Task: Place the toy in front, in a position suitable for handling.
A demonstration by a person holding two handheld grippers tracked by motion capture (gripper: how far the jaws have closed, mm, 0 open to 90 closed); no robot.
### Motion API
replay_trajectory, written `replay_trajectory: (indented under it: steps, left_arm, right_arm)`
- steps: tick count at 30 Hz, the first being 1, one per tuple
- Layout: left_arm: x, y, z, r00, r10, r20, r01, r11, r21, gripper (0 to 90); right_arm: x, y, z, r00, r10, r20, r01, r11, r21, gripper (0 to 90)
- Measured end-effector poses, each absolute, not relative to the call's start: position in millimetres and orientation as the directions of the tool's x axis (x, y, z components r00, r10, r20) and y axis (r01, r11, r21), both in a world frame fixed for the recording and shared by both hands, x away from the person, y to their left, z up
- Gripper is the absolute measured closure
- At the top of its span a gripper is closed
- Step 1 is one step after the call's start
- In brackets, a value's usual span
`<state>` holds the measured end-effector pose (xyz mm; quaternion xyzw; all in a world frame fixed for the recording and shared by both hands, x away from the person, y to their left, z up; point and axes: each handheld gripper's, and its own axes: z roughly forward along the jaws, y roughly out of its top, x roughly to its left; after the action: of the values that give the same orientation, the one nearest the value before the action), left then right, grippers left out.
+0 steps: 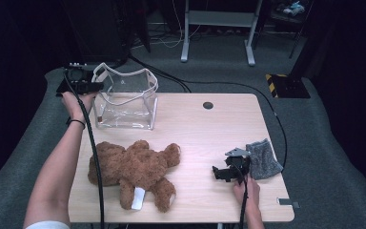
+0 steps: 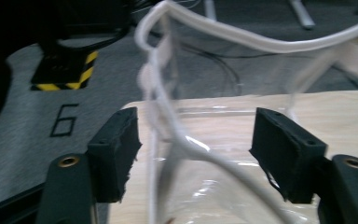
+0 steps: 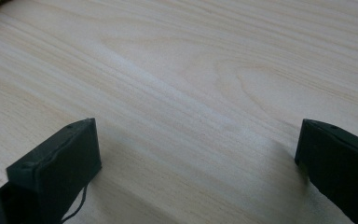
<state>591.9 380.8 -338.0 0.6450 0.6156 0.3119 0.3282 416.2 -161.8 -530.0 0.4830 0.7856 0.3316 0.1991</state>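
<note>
High view: at the far left corner of the wooden surface stands a clear plastic bag with white piping along its edges and an open, wavy top rim. It is see-through, so the wood shows through its walls. The left claw sits at the bag's left upper edge, held by the left hand. In the left gripper view its jaws stand apart with the white rim of the bag running between them; the pads do not press on it.

Nearer the person, left of centre, a brown teddy bear lies flat with a white tag on one leg, well apart from the bag. A black cable crosses its left side.

To the right, the right claw rests low on the surface, jaws apart over bare wood. Just beside it, at the right edge, lies a grey knitted cloth.
</note>
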Motion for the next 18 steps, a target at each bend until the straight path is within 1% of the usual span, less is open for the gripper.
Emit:
replay_trajectory:
  steps: [3,4,6,7,9,13,14,15,16,18]
  left_arm:
    - [595.4,388.2,-345.3,0.056,0.997,-0.049,0.593,0.006,0.805,37.0]
    - [595.8,389.2,-346.2,0.065,0.996,-0.055,0.594,0.006,0.805,39.9]
    - [597.6,387.0,-347.9,0.077,0.995,-0.062,0.591,0.004,0.806,49.3]
    - [597.5,385.9,-347.4,0.079,0.995,-0.053,0.591,-0.005,0.807,56.6]
    - [598.5,379.4,-346.1,0.056,0.998,-0.006,0.59,-0.029,0.807,65.2]
    - [597.8,373.8,-343.5,0.006,0.999,0.038,0.572,-0.034,0.82,79.1]
    - [597.7,373.0,-343.6,-0.01,0.999,0.036,0.569,-0.024,0.822,80.4]
    - [597.2,374.4,-343.2,-0.014,0.998,0.057,0.572,-0.039,0.819,81.0]
    - [597.2,373.8,-343.8,-0.036,0.998,0.049,0.565,-0.02,0.825,81.6]
    - [597.0,376.0,-343.8,-0.045,0.997,0.065,0.566,-0.028,0.824,82.2]
  right_arm:
    - [416.5,-162.0,-530.0,-0.457,0.889,0.004,0.624,0.317,0.714,0.0]
    - [416.5,-162.0,-530.0,-0.457,0.89,0.004,0.624,0.317,0.714,0.0]
    - [416.5,-162.0,-530.0,-0.457,0.889,0.004,0.624,0.317,0.714,0.0]
    - [416.5,-162.0,-530.0,-0.457,0.889,0.005,0.624,0.317,0.714,0.0]
    - [416.5,-162.0,-530.0,-0.457,0.889,0.005,0.625,0.317,0.714,0.0]
    - [416.4,-162.0,-530.0,-0.457,0.889,0.004,0.625,0.317,0.714,0.0]
    - [416.4,-162.0,-530.0,-0.457,0.89,0.004,0.624,0.317,0.714,0.0]
    - [416.4,-162.0,-530.0,-0.457,0.889,0.004,0.624,0.317,0.714,0.0]
    - [416.5,-162.0,-530.0,-0.457,0.889,0.004,0.624,0.317,0.714,0.0]
    - [416.4,-162.0,-530.0,-0.457,0.889,0.004,0.624,0.317,0.714,0.0]
